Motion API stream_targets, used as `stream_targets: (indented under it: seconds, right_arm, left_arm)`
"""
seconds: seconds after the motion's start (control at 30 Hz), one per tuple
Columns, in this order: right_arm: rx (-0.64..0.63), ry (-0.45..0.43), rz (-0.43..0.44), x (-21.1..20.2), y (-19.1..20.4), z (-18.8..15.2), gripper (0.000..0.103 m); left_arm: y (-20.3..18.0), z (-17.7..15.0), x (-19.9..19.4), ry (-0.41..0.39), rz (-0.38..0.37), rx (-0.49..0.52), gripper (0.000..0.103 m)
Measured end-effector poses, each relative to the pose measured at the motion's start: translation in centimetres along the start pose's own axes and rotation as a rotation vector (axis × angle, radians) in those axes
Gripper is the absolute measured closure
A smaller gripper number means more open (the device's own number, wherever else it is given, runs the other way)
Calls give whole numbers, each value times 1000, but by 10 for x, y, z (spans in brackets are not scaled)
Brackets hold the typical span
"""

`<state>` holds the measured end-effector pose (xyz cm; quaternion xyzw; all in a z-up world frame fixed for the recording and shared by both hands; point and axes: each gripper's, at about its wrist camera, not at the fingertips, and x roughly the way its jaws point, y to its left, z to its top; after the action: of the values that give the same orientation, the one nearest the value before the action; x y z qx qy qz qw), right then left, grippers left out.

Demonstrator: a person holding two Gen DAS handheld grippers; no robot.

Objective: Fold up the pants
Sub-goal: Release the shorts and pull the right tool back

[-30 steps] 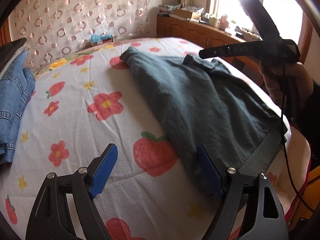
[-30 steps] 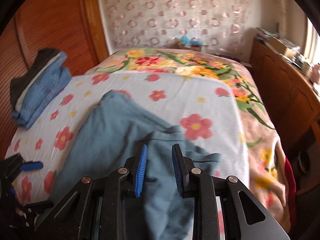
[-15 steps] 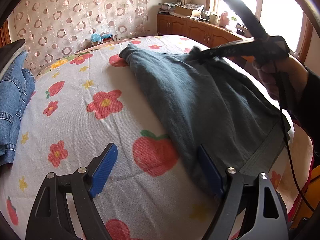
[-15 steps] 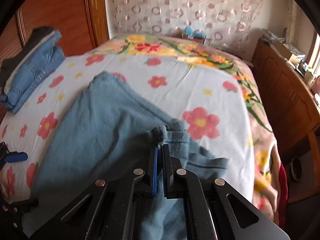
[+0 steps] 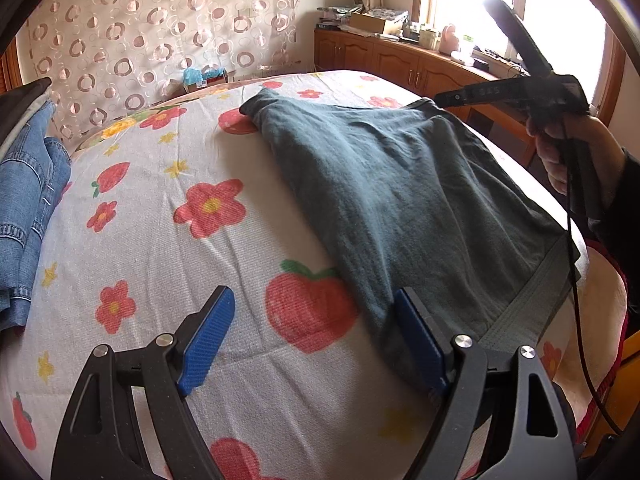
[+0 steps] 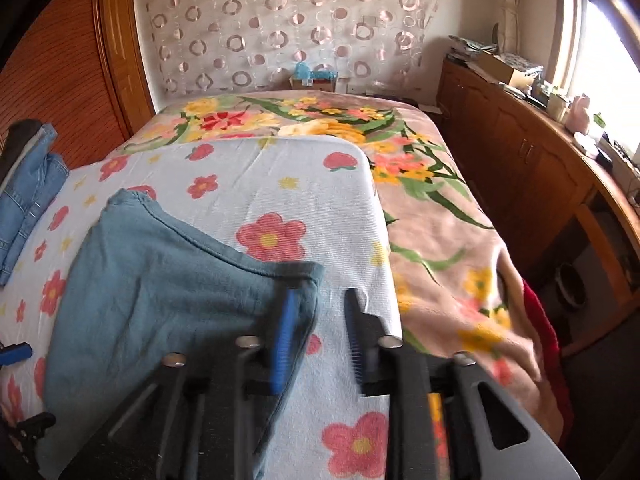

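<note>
The dark teal pants [image 5: 404,200] lie flat on the flowered bed sheet [image 5: 168,240], waistband toward the near right edge. They also show in the right wrist view [image 6: 160,280], lying smooth to the left. My left gripper [image 5: 316,340] is open and empty, low over the sheet, its right finger at the pants' near edge. My right gripper [image 6: 320,332] is open and empty, just right of the pants' hem corner. In the left wrist view the right gripper [image 5: 440,99] is held above the pants' far right side.
A stack of folded blue jeans [image 5: 24,208] lies at the bed's left side. A wooden cabinet [image 6: 532,168] with clutter runs along the right wall under the window. A flowered blanket [image 6: 432,208] covers the bed's far and right side.
My right gripper was shut on a bunched pant leg half a second ago. It has since pulled it out flat to the right, opened and let go. My left gripper has stayed open.
</note>
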<state>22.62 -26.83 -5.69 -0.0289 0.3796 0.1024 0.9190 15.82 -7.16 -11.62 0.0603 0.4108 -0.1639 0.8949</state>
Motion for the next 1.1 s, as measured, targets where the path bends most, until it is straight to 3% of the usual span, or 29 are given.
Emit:
stream_targets:
  seconds: [0.1, 0.2, 0.4, 0.6, 0.77, 1.1]
  right_arm:
    - [-4, -20, 34, -14, 9, -9, 74]
    - [-41, -23, 121, -28, 25, -28, 74]
    - [-147, 14, 197, -24, 53, -59, 74]
    - [-165, 43, 185, -4, 52, -64, 73]
    - [-204, 18, 201, -9, 58, -68, 59]
    - [-213, 11, 154, -19, 66, -77, 59]
  left_arm:
    - [0, 0, 0, 0, -1, 0, 21]
    - [0, 0, 0, -1, 0, 0, 21]
    - [0, 0, 0, -1, -1, 0, 21]
    - [0, -1, 0, -1, -1, 0, 21]
    - [0, -1, 0, -1, 0, 0, 21]
    - [0, -1, -2, -2, 0, 1, 21]
